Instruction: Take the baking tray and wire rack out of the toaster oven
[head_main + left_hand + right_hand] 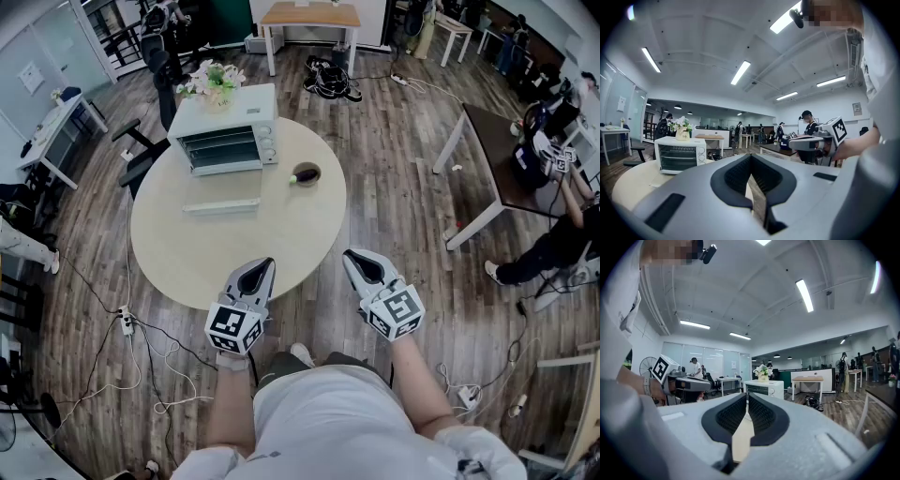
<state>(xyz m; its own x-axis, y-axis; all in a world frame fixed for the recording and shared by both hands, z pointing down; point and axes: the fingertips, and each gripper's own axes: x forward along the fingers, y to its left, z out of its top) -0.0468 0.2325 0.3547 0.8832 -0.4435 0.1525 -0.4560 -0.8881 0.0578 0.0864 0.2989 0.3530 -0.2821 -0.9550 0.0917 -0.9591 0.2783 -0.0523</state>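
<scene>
A white toaster oven point(225, 131) stands at the far left of the round table point(281, 234), with a pot of flowers point(214, 82) on top. Its door seems folded down, the white handle bar point(222, 205) lying out in front. Rack wires point(217, 148) show inside; I cannot make out the tray apart from them. My left gripper point(265, 269) and right gripper point(350, 260) hover side by side over the table's near edge, well short of the oven, both shut and empty. The oven point(679, 157) shows in the left gripper view beyond the left gripper point(751, 155). In the right gripper view the oven point(763, 389) lies straight ahead of the right gripper point(747, 394).
A small dark dish point(306, 174) sits on the table right of the oven. Cables point(141, 347) trail over the wooden floor at the near left. A brown desk point(497, 159) with a seated person stands to the right, and office chairs point(141, 155) behind the table.
</scene>
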